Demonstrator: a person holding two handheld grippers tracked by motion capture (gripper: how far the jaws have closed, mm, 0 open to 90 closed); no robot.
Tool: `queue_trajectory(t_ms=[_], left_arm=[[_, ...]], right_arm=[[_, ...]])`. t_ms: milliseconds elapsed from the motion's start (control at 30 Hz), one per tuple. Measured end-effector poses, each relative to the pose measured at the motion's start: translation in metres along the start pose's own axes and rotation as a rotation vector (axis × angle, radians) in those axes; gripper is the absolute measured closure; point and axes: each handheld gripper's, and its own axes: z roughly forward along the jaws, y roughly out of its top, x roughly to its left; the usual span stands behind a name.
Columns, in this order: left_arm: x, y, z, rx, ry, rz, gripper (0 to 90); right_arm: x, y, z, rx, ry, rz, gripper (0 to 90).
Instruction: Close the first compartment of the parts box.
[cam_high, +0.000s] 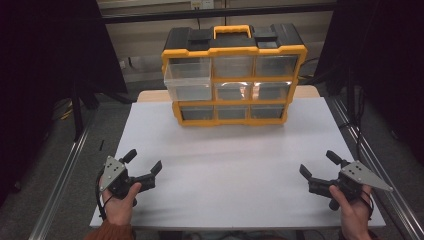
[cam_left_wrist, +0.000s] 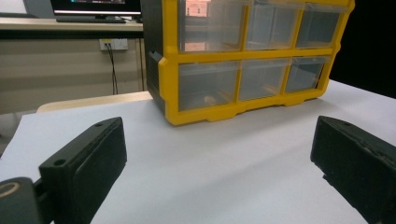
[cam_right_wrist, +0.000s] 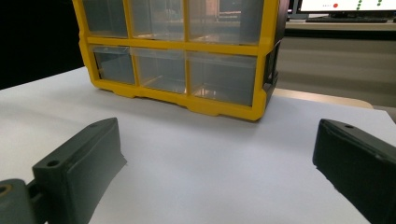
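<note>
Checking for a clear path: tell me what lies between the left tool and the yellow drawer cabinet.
Nothing: the high view shows bare white table between the left tool and the drawer cabinet.

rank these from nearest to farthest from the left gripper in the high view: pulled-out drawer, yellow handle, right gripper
1. pulled-out drawer, top left of the organiser, ahead of the left gripper.
2. right gripper, across the table at the near right edge.
3. yellow handle, on top of the organiser at the far side.

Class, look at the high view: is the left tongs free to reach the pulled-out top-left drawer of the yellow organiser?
Probably yes. The left tongs are open and hold nothing, and only bare white table lies between them and the pulled-out drawer, which juts forward from the organiser.
</note>
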Motion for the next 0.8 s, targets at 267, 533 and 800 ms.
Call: queue_trajectory(t_ms=[267,533,800], left_arm=[[-0.007,0.005,-0.005,-0.007,-0.038,-0.009,2.8],[-0.016,0.015,-0.003,-0.014,-0.099,-0.042,2.7],[-0.025,0.031,-0.004,-0.031,-0.096,0.021,2.8]], right_arm=[[0.001,0.001,0.002,0.003,0.016,-0.004,1.4],[0.000,0.001,0.003,0.002,0.017,-0.004,1.4],[-0.002,0.000,-0.001,0.006,0.011,0.011,1.4]])
